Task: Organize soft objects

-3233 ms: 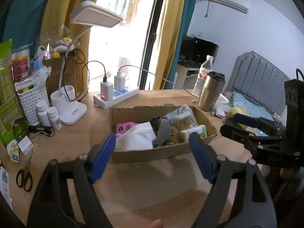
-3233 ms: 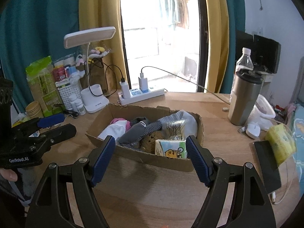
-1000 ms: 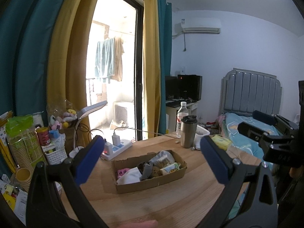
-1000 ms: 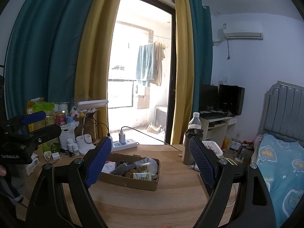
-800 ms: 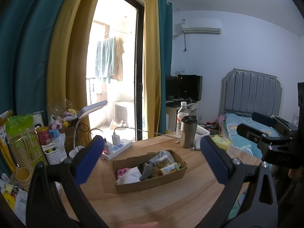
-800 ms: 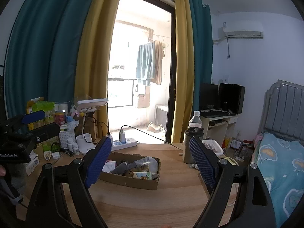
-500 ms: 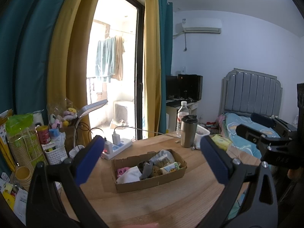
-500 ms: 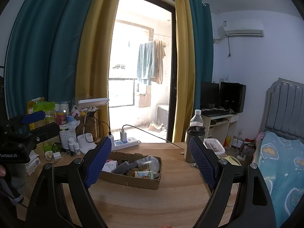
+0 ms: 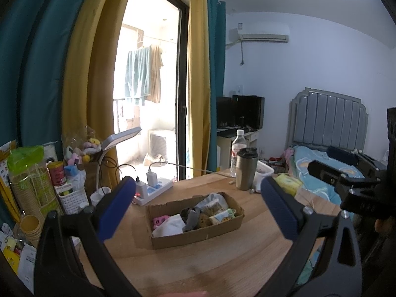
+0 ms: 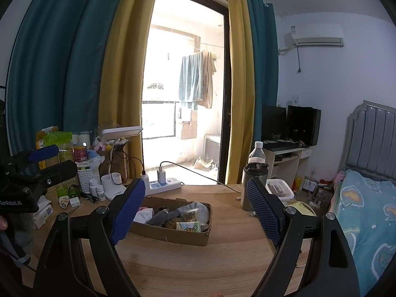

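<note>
Left black gripper w/ blue pads (image 9: 195, 206): we see jaws wide, empty.
Right black gripper w/ blue pads (image 10: 195, 209): ours, wide, empty.
Shallow brown cardboard box (image 9: 198, 235): soft stuff inside.

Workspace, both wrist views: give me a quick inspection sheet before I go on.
Surface: wooden table, bare in front of the box.
Job's things: cardboard box holding soft items: white cloth, grey sock, pink toy, tissue pack.
Clutter: desk lamp, white basket, steel tumbler, water bottle.
Grippers: left gripper and right gripper both open, empty, held back from the box.
Cables: power strip with chargers plugged in; a cord runs across the table.
Surroundings: curtains, balcony door, bed.
</note>
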A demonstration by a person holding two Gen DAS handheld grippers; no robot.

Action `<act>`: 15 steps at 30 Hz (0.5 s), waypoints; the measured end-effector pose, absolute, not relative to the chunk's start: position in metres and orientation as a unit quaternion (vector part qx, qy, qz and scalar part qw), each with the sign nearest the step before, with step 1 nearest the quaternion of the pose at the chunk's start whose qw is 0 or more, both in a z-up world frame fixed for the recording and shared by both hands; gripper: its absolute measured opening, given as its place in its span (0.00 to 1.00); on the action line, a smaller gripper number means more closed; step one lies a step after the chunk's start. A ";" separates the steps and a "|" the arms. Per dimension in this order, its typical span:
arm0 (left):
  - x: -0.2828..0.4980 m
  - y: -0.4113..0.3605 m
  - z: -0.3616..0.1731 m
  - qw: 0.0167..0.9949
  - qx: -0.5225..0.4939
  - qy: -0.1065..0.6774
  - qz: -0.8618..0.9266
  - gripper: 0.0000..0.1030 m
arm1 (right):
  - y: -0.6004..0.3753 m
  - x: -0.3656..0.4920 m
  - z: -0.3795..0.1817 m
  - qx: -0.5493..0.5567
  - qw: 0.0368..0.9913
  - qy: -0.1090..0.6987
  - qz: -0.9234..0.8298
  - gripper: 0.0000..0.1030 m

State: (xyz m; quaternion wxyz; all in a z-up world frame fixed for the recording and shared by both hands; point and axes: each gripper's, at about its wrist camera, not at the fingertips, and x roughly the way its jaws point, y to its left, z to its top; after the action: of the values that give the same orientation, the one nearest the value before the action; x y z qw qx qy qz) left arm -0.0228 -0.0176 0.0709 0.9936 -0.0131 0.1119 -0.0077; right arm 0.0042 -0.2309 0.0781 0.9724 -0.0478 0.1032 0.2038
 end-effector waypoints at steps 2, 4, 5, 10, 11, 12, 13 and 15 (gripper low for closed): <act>-0.023 -0.018 0.071 0.994 -0.013 0.112 -0.008 0.99 | -0.230 0.004 0.076 -0.048 0.972 0.104 0.204 0.84; -0.023 -0.018 0.071 0.994 -0.012 0.111 -0.008 0.99 | -0.229 0.004 0.075 -0.048 0.972 0.104 0.205 0.84; -0.022 -0.017 0.071 0.994 -0.013 0.111 -0.008 0.99 | -0.228 0.004 0.074 -0.049 0.972 0.105 0.205 0.84; -0.023 -0.017 0.071 0.994 -0.013 0.112 -0.008 0.99 | -0.226 0.002 0.070 -0.049 0.971 0.105 0.208 0.84; -0.023 -0.017 0.071 0.994 -0.013 0.112 -0.008 0.99 | -0.226 0.002 0.070 -0.049 0.971 0.105 0.208 0.84; -0.023 -0.017 0.071 0.994 -0.012 0.112 -0.008 0.99 | -0.226 0.003 0.071 -0.049 0.971 0.106 0.208 0.84; -0.023 -0.018 0.071 0.994 -0.012 0.112 -0.009 0.99 | -0.226 0.003 0.071 -0.049 0.971 0.106 0.207 0.84; -0.024 -0.019 0.071 0.994 -0.012 0.112 -0.010 0.99 | -0.226 0.003 0.071 -0.049 0.971 0.106 0.208 0.84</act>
State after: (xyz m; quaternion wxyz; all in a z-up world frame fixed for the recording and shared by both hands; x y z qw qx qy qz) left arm -0.0235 -0.0186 0.0711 0.9936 -0.0120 0.1118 -0.0095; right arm 0.0034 -0.2262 0.0707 0.9712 -0.0488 0.1059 0.2078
